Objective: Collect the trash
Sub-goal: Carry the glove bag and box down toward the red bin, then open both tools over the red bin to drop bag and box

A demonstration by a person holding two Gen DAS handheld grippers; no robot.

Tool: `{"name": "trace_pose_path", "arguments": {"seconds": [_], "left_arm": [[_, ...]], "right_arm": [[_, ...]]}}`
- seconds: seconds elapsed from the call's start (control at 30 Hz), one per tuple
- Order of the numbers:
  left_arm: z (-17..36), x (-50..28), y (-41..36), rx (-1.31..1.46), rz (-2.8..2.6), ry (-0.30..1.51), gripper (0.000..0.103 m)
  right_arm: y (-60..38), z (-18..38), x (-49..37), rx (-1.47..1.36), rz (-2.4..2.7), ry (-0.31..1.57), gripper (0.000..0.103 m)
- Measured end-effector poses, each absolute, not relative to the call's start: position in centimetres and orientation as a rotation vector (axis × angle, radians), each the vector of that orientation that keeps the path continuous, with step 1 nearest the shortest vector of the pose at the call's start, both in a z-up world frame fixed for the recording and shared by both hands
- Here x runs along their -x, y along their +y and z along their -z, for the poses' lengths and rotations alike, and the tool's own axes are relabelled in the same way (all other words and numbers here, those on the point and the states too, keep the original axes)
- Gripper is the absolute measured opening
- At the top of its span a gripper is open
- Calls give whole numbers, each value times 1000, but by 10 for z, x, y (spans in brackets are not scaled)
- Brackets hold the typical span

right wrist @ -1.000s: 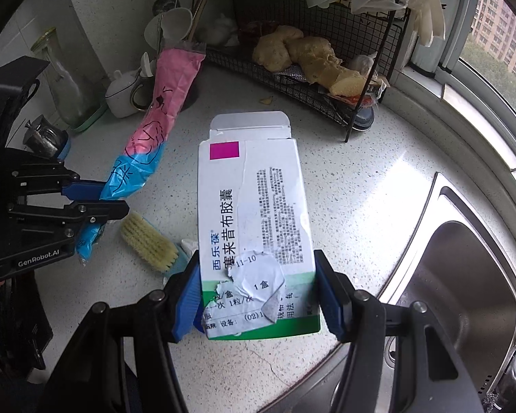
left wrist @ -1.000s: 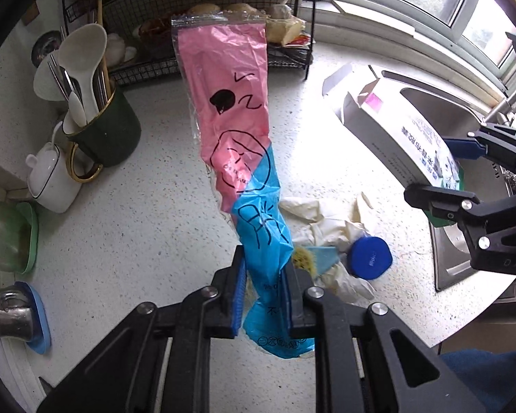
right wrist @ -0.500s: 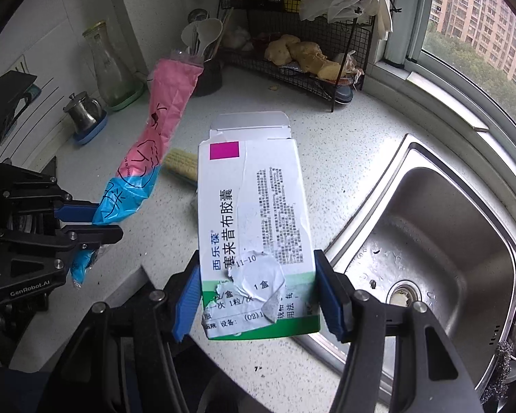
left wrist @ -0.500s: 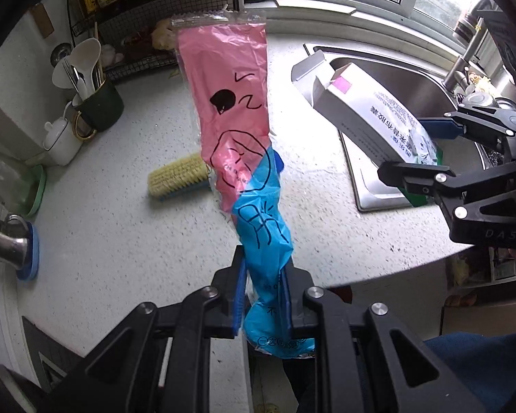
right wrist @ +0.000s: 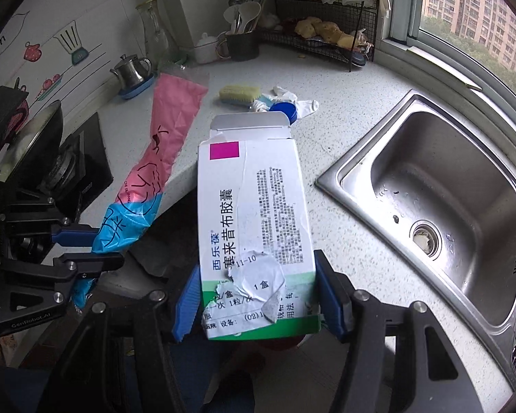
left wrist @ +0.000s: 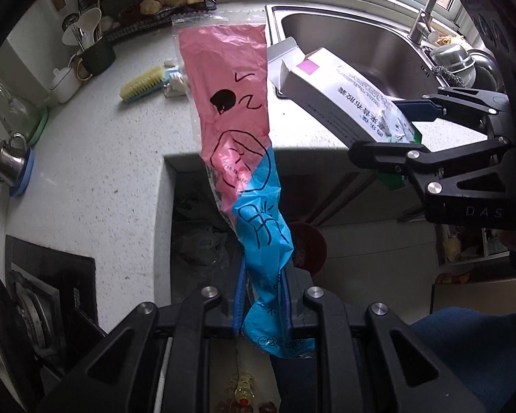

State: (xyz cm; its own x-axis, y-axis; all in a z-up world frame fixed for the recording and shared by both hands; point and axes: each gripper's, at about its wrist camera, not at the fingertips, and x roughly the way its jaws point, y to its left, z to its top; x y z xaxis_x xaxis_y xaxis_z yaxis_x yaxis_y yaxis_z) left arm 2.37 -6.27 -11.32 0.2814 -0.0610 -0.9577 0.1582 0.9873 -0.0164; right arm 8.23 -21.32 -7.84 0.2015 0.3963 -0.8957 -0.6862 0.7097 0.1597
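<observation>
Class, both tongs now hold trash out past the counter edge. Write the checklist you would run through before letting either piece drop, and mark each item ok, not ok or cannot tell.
1. Left tongs clamped on the pink-and-blue wrapper: ok.
2. Right tongs clamped on the white medicine box: ok.
3. Both pieces clear of the countertop edge: ok.
4. A bin under the wrapper: cannot tell; only a dark gap with a grey bag and a reddish round container shows.
5. Box empty: cannot tell; its top flap is open but the inside is hidden.
6. Counter cleared: not ok; crumpled white paper and a blue lid remain beside the brush.
</observation>
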Motion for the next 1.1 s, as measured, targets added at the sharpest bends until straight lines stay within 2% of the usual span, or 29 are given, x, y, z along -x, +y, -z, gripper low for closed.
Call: {"name": "trace_pose_path", "arguments": {"seconds": [0.33, 0.6, 1.1], "left_arm": [[160, 15, -86, -91, 214, 1374, 15], [238, 9, -92, -66, 258, 1485, 15], [423, -28, -107, -77, 315, 1612, 15]], "right_arm": [[-215, 117, -38, 314, -748, 1242, 57], [-226, 195, -24, 253, -676, 1401, 57], [-231, 354, -55, 201, -558, 1510, 57]]}}
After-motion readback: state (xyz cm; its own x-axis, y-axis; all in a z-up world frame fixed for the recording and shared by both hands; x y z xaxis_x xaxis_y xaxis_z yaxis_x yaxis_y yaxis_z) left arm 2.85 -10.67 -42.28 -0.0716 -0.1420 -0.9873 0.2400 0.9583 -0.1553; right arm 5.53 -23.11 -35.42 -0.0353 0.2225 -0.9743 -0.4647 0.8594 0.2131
